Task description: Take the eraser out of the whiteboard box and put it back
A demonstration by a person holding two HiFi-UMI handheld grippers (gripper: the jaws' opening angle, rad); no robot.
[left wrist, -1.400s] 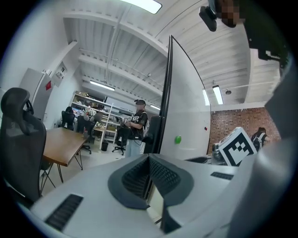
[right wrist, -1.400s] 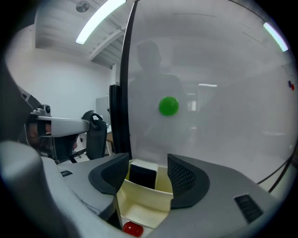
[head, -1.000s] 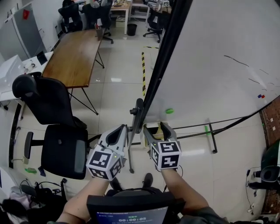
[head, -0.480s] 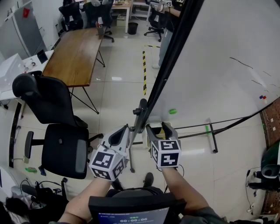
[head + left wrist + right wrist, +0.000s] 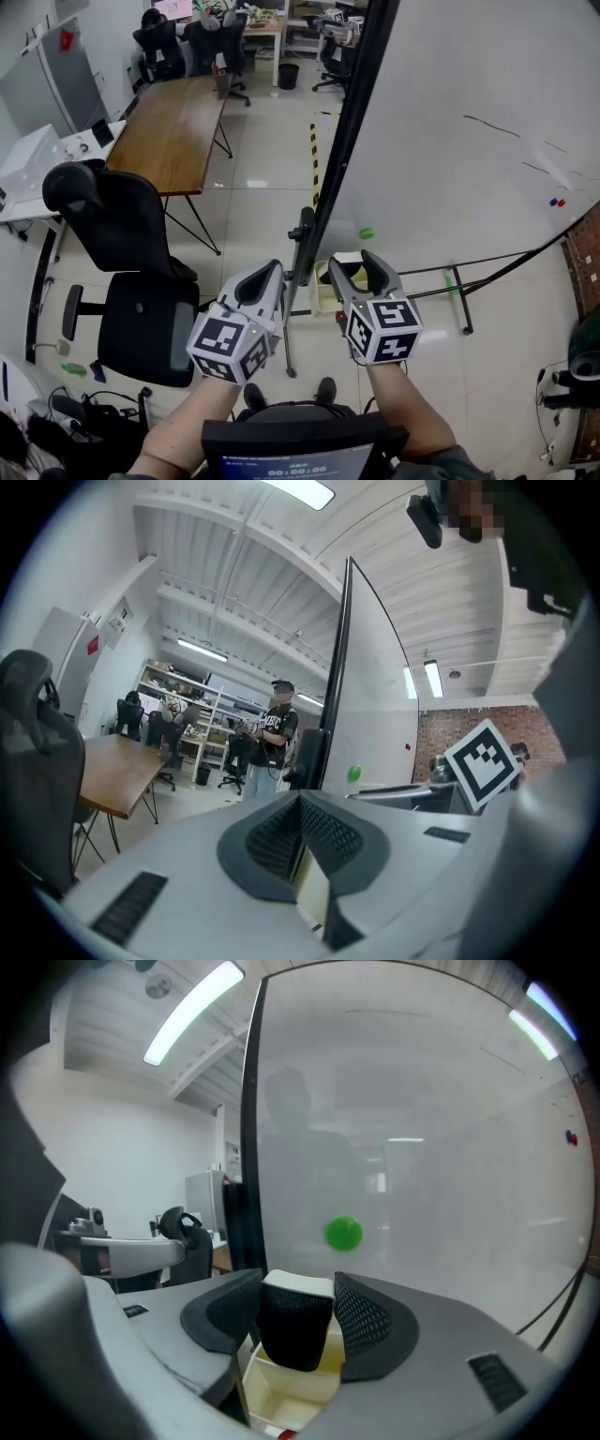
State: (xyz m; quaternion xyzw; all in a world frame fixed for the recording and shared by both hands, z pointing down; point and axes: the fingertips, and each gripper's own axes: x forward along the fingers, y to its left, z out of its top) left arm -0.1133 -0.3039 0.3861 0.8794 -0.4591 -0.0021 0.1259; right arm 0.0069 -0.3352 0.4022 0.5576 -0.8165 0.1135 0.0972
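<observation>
My right gripper holds the eraser, a black felt block with a cream top, just above the cream whiteboard box. Its jaws are closing, and both pads lie against the eraser's sides. In the head view the box hangs at the whiteboard's lower left corner, under the right gripper. My left gripper hovers beside it, left of the board's black edge. Its tips meet in the left gripper view with nothing held there.
A green magnet sticks to the board above the box. The board's stand and legs run to the right. A black office chair and a wooden table stand to the left. A person stands far off.
Both grippers have risen. The right gripper has come up out of the box with the eraser between its jaws, and the jaws have narrowed onto it.
</observation>
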